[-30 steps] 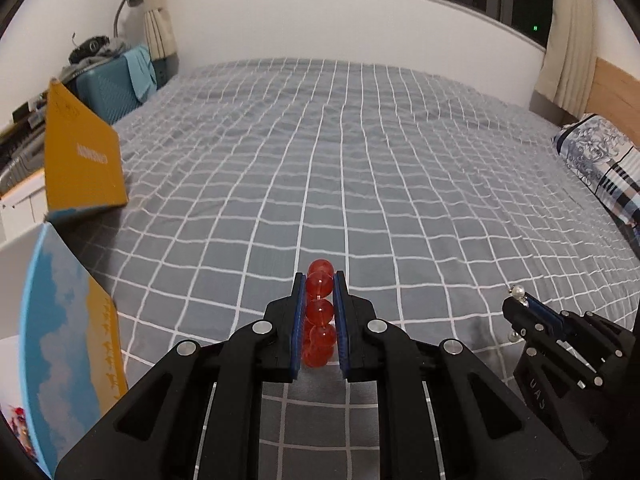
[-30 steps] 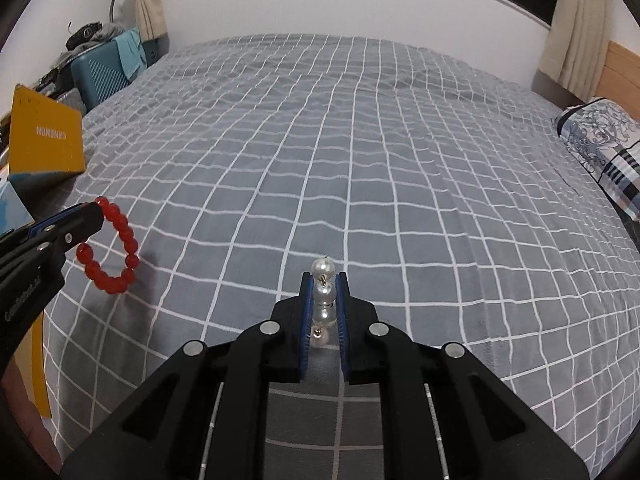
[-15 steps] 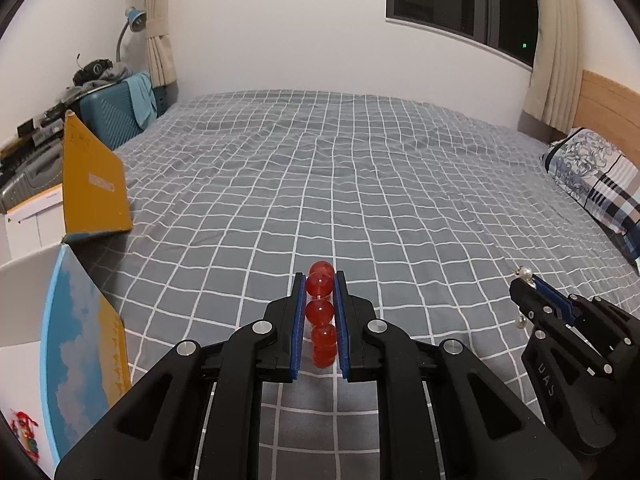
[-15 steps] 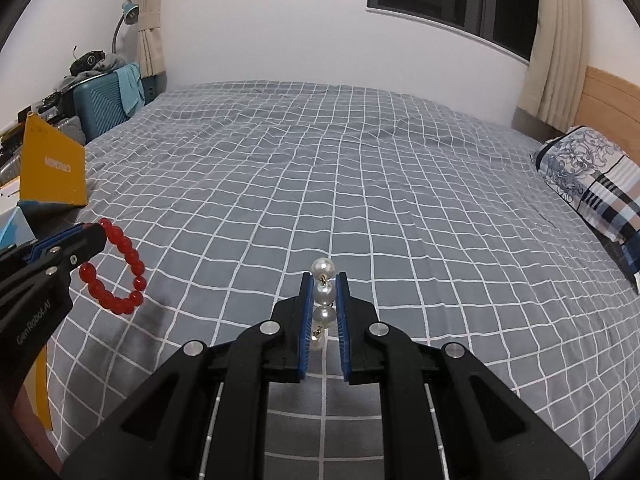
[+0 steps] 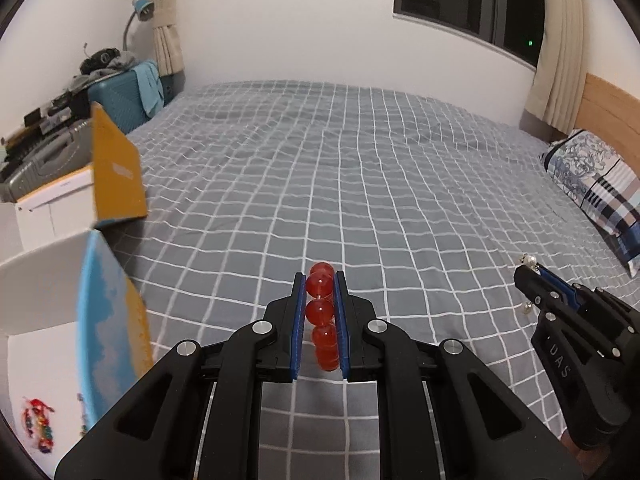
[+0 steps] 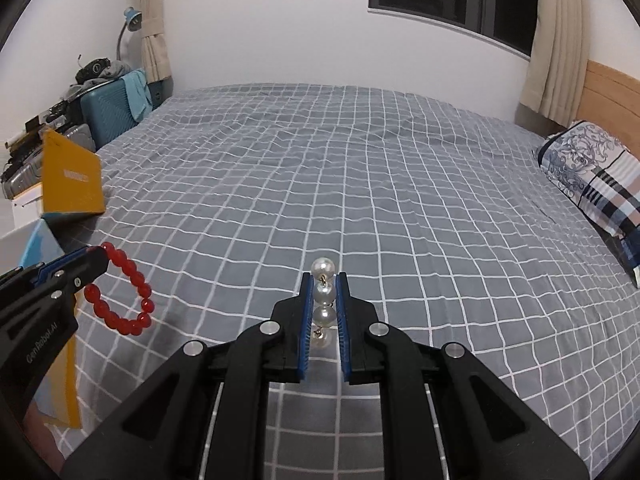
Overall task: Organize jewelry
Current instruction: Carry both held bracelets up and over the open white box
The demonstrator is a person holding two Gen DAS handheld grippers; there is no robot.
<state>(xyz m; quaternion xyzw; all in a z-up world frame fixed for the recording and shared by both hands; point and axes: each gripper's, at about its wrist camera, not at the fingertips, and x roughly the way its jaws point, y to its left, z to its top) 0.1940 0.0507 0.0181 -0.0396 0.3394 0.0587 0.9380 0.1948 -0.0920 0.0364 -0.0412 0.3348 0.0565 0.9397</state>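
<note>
Above the grey checked bed (image 6: 360, 180), a white box (image 5: 36, 292) with jewelry inside lay down-left of the left gripper (image 5: 320, 312), nearer it than the right gripper (image 6: 323, 312). The left fingers clenched a red bead bracelet (image 6: 120, 300), the right a pearl strand (image 6: 323, 304) lengthwise. Only the right view showed the bracelet's loop.

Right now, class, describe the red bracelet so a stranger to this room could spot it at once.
Start at the grey checked bed, then look to its left edge, where the left gripper is held above the cover. The red bracelet hangs from its tip: a loop of glossy red beads, unlike the white pearl strand.
</note>
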